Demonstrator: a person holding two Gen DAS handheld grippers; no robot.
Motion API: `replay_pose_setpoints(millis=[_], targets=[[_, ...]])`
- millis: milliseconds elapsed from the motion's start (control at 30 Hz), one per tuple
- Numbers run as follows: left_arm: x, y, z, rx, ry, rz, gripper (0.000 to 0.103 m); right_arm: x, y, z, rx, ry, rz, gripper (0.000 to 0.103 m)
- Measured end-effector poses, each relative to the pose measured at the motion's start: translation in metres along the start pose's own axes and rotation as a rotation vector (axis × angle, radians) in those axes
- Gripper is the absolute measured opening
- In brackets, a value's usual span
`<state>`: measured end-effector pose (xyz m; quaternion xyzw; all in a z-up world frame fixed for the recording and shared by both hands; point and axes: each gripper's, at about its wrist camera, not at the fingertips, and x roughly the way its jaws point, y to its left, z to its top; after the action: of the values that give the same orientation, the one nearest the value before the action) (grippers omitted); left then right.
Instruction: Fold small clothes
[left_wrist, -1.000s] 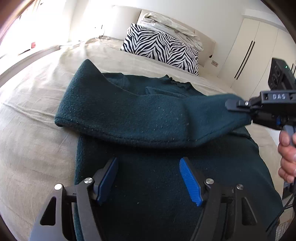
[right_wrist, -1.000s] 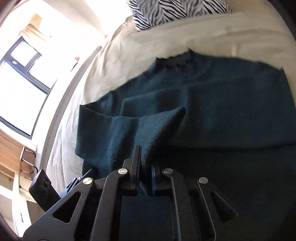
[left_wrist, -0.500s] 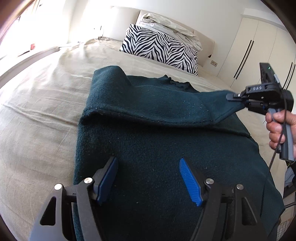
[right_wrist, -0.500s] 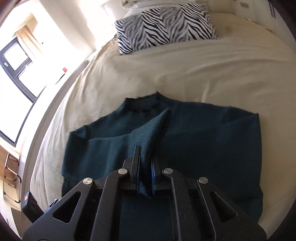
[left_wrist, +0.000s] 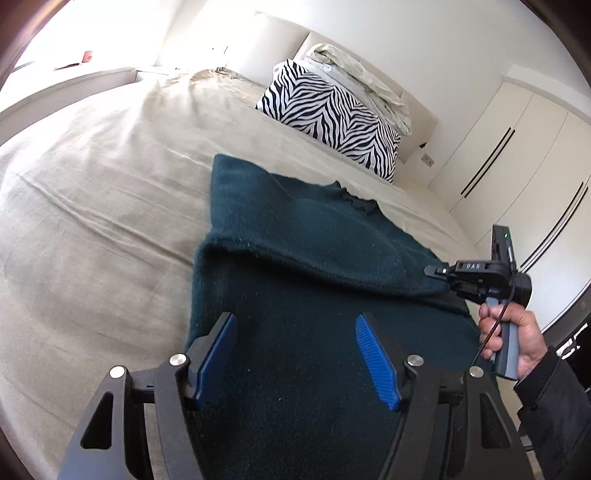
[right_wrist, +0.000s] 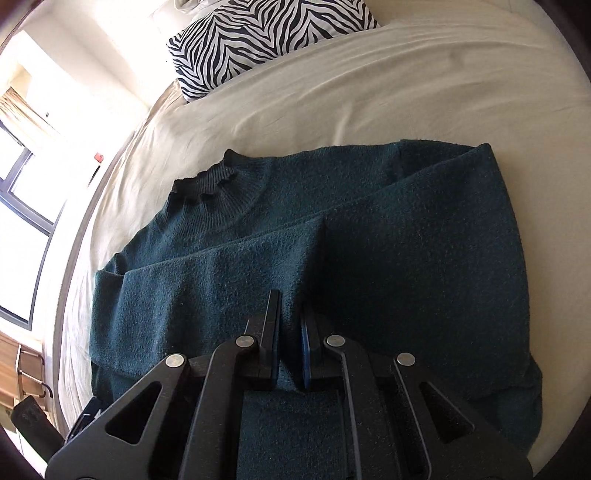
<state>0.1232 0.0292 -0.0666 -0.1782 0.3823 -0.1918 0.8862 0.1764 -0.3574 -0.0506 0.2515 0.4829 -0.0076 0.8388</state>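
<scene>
- The left gripper (left_wrist: 295, 354) hangs over the lower body of the dark green sweater (left_wrist: 295, 266); its blue-padded jaws stand well apart and are closing slightly, with nothing pinched between them, only knit showing in the gap below
- Whether those pads brush the cloth cannot be told from the left wrist view
- The sweater lies flat on the beige bed cover (left_wrist: 103, 206), neck toward the zebra-striped pillow (left_wrist: 332, 114) at the head of the bed
- One sleeve (right_wrist: 207, 280) is folded across the chest, its cuff end running to the right gripper (right_wrist: 290, 332)
- The right gripper is clamped tight on that sleeve end; in its own view the two fingers stand nearly together with a thin ridge of green knit squeezed between them
- Seen from the left wrist, the same gripper (left_wrist: 441, 271) reaches in from the right edge, its tip at the sleeve's end, low over the sweater
- The right hand (left_wrist: 517, 339) wraps the grey handle, a dark cuff behind it and a thin black cable hanging down beside it
- Cut off or unclear: the sweater's hem is hidden under both grippers' black frames, the other sleeve (right_wrist: 461, 166) is folded along the far right side with its cuff not made out, and the window side is blown out by glare
</scene>
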Motion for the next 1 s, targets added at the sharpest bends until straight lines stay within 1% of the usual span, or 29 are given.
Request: replay_pose_setpoints(millis=[100,167,233,267,333,400,433,500,533,633,700,733,767,867,1000], targets=[[-0.011,0.007,0.025,-0.024,-0.046,-0.014,0.069,0.003,-0.004,0.0,0.003,0.01,0.002,0.008],[-0.011,0.014,0.045,-0.037,-0.056,-0.027,0.069,0.005,-0.004,0.0,0.0,0.014,0.003,0.008],[-0.007,0.017,0.063,-0.029,-0.056,-0.019,0.069,0.007,-0.004,0.0,-0.008,0.022,0.003,0.008],[-0.005,0.017,0.072,-0.017,-0.058,-0.016,0.067,0.007,-0.004,0.001,-0.013,0.023,0.0,0.008],[0.001,0.019,0.087,0.002,-0.063,-0.012,0.066,0.006,0.003,0.002,-0.049,0.022,-0.023,0.008],[0.013,0.022,0.102,-0.001,-0.041,-0.016,0.057,0.007,0.007,0.003,-0.077,0.02,-0.042,0.008],[0.022,0.025,0.109,-0.012,-0.024,-0.033,0.051,0.007,0.006,0.004,-0.072,0.021,-0.038,0.008],[0.044,0.03,0.118,-0.049,0.023,-0.078,0.047,0.009,0.0,0.005,-0.044,0.026,-0.012,0.008],[0.057,0.034,0.121,-0.07,0.051,-0.082,0.044,0.011,-0.005,0.005,-0.021,0.031,0.011,0.008],[0.098,0.051,0.124,-0.137,0.139,-0.105,0.044,0.012,-0.014,0.004,0.017,0.03,0.064,0.008],[0.122,0.068,0.123,-0.189,0.189,-0.073,0.043,0.013,-0.017,0.003,0.023,0.028,0.086,0.008],[0.129,0.075,0.123,-0.208,0.189,-0.082,0.035,0.014,-0.019,0.004,0.03,0.028,0.096,0.008],[0.133,0.079,0.124,-0.212,0.187,-0.083,0.03,0.015,-0.021,0.004,0.039,0.027,0.106,0.008],[0.135,0.078,0.128,-0.191,0.183,-0.083,0.029,0.017,-0.024,0.006,0.056,0.022,0.124,0.008],[0.13,0.077,0.123,-0.167,0.176,-0.097,0.029,0.02,-0.026,0.006,0.079,0.012,0.134,0.008]])
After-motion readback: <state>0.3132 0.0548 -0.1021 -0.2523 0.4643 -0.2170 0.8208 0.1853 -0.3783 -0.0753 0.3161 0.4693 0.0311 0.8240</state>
